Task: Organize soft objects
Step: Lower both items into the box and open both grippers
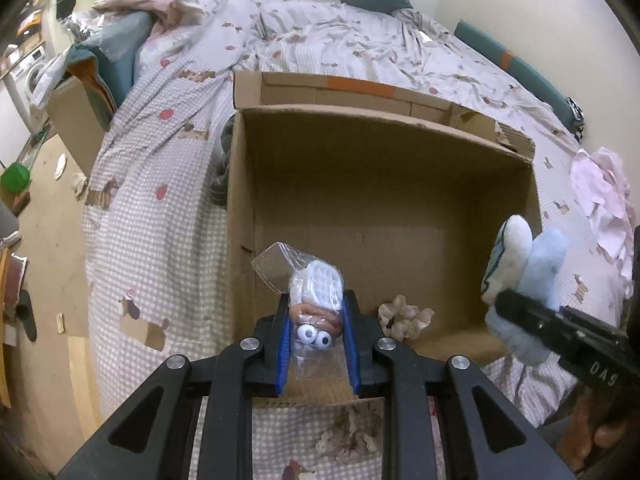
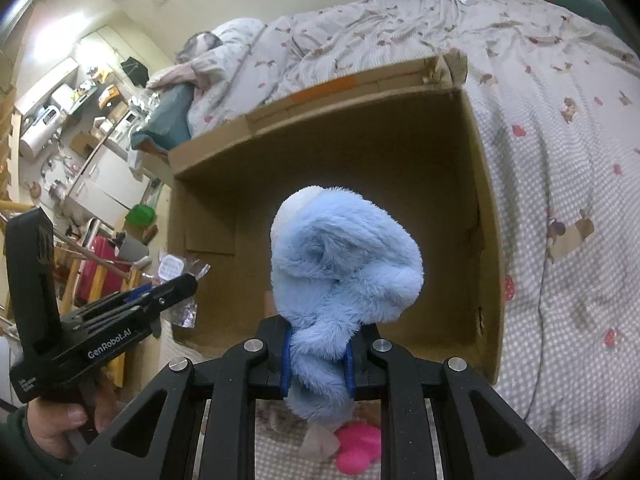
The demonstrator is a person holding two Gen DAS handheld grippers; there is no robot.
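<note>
An open cardboard box (image 1: 384, 148) stands on the bed; it also shows in the right wrist view (image 2: 476, 184). My left gripper (image 1: 318, 312) is shut on a clear plastic bag with a soft toy with googly eyes (image 1: 318, 304), held over the box's near edge. My right gripper (image 2: 318, 352) is shut on a fluffy blue plush toy (image 2: 344, 256), held over the box opening. The plush also shows at the right of the left wrist view (image 1: 528, 268). A beige soft piece (image 1: 404, 316) lies inside the box at its near wall.
The bed has a checked and patterned cover (image 1: 160, 208). A pink soft thing (image 2: 358, 452) lies on the bed below my right gripper. Pink cloth (image 1: 604, 204) lies right of the box. Another cardboard box (image 1: 76, 120) and floor clutter are at the left.
</note>
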